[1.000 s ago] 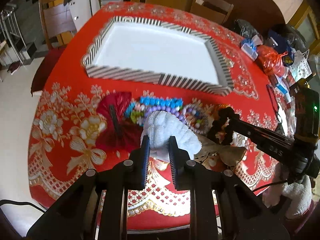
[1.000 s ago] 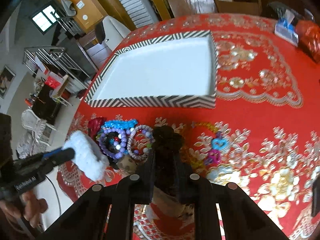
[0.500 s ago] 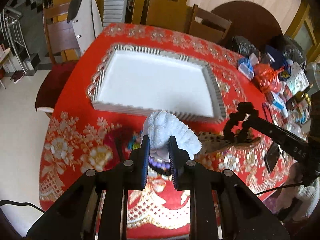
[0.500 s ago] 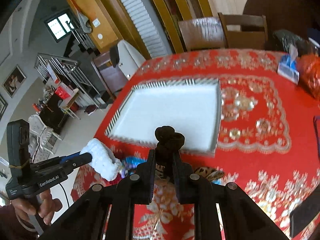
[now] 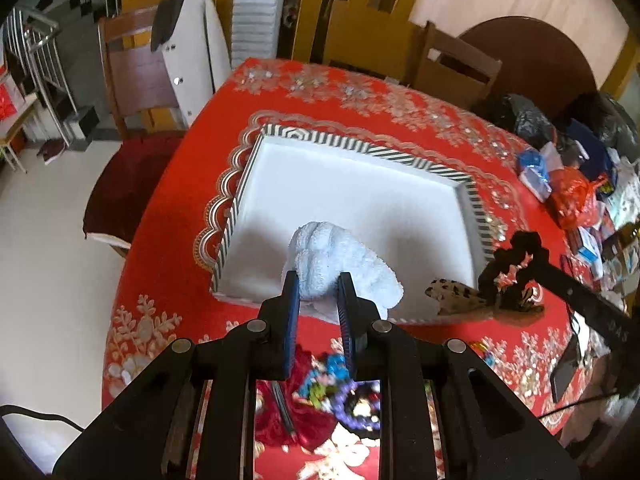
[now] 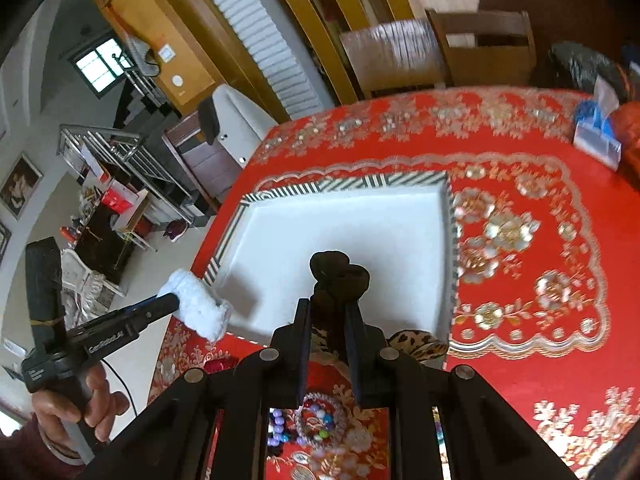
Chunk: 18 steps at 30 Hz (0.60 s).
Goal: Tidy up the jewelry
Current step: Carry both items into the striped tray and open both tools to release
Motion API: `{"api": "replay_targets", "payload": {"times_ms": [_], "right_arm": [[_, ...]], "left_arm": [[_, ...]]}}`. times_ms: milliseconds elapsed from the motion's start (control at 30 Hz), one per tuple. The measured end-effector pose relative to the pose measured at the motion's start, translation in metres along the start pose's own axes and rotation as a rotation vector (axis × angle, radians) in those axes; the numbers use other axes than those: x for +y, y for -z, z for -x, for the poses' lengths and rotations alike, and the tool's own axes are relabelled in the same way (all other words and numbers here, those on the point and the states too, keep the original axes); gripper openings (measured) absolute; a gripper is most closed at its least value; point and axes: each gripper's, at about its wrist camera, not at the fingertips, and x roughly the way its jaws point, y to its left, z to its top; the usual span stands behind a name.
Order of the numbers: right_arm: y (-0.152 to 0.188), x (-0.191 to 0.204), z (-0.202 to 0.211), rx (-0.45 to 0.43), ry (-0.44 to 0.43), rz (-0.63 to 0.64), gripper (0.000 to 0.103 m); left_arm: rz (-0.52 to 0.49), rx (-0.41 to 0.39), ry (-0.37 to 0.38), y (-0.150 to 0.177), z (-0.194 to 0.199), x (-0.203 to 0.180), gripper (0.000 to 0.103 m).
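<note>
My left gripper (image 5: pixel 318 280) is shut on a fluffy white scrunchie (image 5: pixel 340 264), held above the near edge of the striped white tray (image 5: pixel 476 208). In the right wrist view that scrunchie (image 6: pixel 196 304) hangs over the tray's (image 6: pixel 450 240) left corner. My right gripper (image 6: pixel 328 304) is shut on a black scrunchie (image 6: pixel 338 274) over the tray's near side; a leopard-print piece (image 6: pixel 416 346) dangles below it. From the left wrist view the black scrunchie (image 5: pixel 514 268) and leopard piece (image 5: pixel 452 294) sit at the tray's right corner. Bead bracelets (image 5: pixel 344 392) and a red bow (image 5: pixel 288 420) lie on the red cloth below.
Bead bracelets (image 6: pixel 316 424) lie under my right gripper. Bags and packets (image 5: pixel 572 188) crowd the table's right edge, with a blue tissue pack (image 6: pixel 596 136) at the far right. Wooden chairs (image 5: pixel 452 64) ring the table. A hand (image 6: pixel 76 412) grips the left tool.
Both grippers rose from the jewelry pile and moved forward over the tray's near edge, each carrying its scrunchie. The bracelets and bow stayed on the cloth.
</note>
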Motion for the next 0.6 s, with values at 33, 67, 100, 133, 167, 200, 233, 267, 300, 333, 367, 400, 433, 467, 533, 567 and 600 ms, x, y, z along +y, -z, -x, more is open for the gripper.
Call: {"api": "replay_targets", "payload": {"times_ms": [33, 67, 100, 133, 167, 200, 233, 267, 300, 333, 367, 400, 433, 467, 533, 567, 600], "right_arm": [[-0.002, -0.005, -0.010, 0.017, 0.010, -0.016, 0.015], [-0.004, -0.011, -0.018, 0.033, 0.019, -0.029, 0.015], [-0.005, -0.017, -0.028, 0.051, 0.032, -0.042, 0.015], [-0.007, -0.020, -0.034, 0.061, 0.043, -0.049, 0.015], [-0.009, -0.025, -0.044, 0.075, 0.061, -0.054, 0.015], [-0.011, -0.031, -0.053, 0.090, 0.085, -0.056, 0.015], [-0.013, -0.036, -0.062, 0.105, 0.108, -0.058, 0.015], [-0.013, -0.041, -0.067, 0.113, 0.122, -0.062, 0.015], [-0.014, -0.046, -0.074, 0.125, 0.148, -0.068, 0.015], [-0.015, -0.050, -0.079, 0.135, 0.173, -0.070, 0.015], [-0.015, -0.052, -0.081, 0.139, 0.185, -0.068, 0.015], [-0.014, -0.055, -0.083, 0.145, 0.206, -0.065, 0.015], [-0.015, -0.057, -0.085, 0.150, 0.213, -0.065, 0.015], [-0.015, -0.058, -0.085, 0.155, 0.214, -0.071, 0.015], [-0.015, -0.060, -0.082, 0.153, 0.202, -0.082, 0.016], [-0.015, -0.059, -0.078, 0.147, 0.195, -0.084, 0.019], [-0.016, -0.058, -0.075, 0.139, 0.196, -0.082, 0.025]], "left_arm": [[0.002, 0.010, -0.006, -0.004, -0.008, 0.003, 0.017], [0.002, 0.022, -0.011, -0.006, -0.015, 0.004, 0.017], [0.008, 0.042, -0.016, -0.010, -0.026, 0.007, 0.017], [0.011, 0.061, -0.017, -0.013, -0.035, 0.009, 0.017], [0.011, 0.076, -0.019, -0.014, -0.041, 0.010, 0.017], [0.012, 0.094, -0.032, -0.016, -0.051, 0.013, 0.017], [0.011, 0.105, -0.042, -0.018, -0.058, 0.015, 0.017], [0.009, 0.118, -0.053, -0.020, -0.065, 0.015, 0.017], [0.008, 0.129, -0.059, -0.021, -0.071, 0.017, 0.017], [0.008, 0.143, -0.067, -0.021, -0.078, 0.019, 0.017], [0.007, 0.155, -0.074, -0.022, -0.084, 0.021, 0.017], [0.005, 0.167, -0.080, -0.022, -0.089, 0.022, 0.018], [0.002, 0.174, -0.084, -0.022, -0.092, 0.023, 0.018], [-0.001, 0.180, -0.086, -0.022, -0.096, 0.023, 0.019], [-0.004, 0.186, -0.093, -0.023, -0.102, 0.024, 0.020], [-0.004, 0.185, -0.093, -0.024, -0.103, 0.025, 0.020], [-0.003, 0.183, -0.093, -0.025, -0.104, 0.026, 0.023]]}}
